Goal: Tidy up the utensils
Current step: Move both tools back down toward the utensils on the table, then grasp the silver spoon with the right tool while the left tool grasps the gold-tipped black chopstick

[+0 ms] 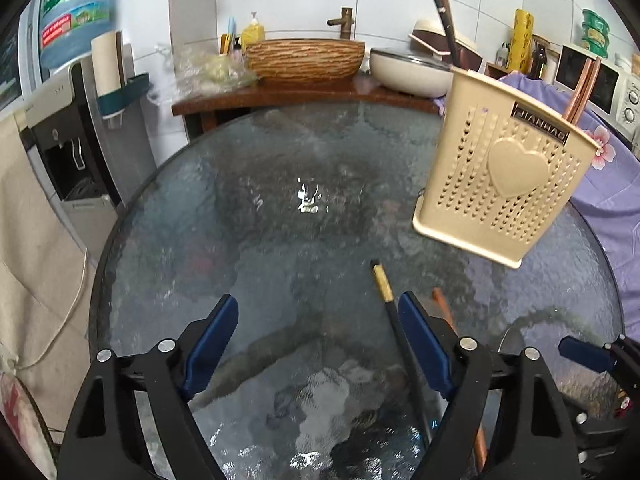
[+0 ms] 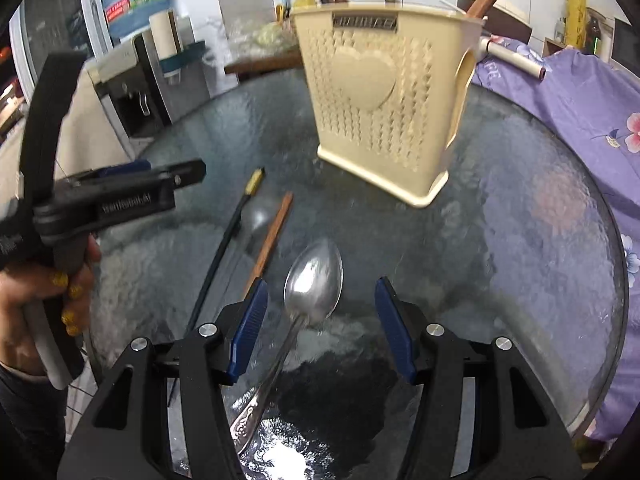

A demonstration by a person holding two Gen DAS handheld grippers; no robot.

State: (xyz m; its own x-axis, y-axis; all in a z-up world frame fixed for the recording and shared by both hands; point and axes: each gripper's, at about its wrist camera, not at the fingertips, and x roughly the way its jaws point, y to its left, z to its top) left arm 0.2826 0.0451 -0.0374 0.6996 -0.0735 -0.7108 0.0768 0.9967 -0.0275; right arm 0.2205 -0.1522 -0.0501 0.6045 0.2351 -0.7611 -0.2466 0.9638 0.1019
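A cream perforated utensil holder (image 1: 500, 176) with a heart on its front stands on the round glass table (image 1: 280, 220); it also shows in the right wrist view (image 2: 380, 88), with brown chopsticks (image 1: 580, 88) standing in it. A black chopstick with a gold end (image 1: 384, 288) and a brown chopstick (image 1: 442, 304) lie on the glass by my left gripper's right finger. My left gripper (image 1: 318, 320) is open and empty. My right gripper (image 2: 320, 304) is open, with a metal spoon (image 2: 312, 280) lying on the glass between its fingers. The two chopsticks also lie left of the spoon (image 2: 240, 216).
A purple floral cloth (image 2: 580, 120) covers something at the table's right. A wooden counter (image 1: 280, 96) behind holds a woven basin, a white pot and bags. A water dispenser (image 1: 72, 128) stands at left.
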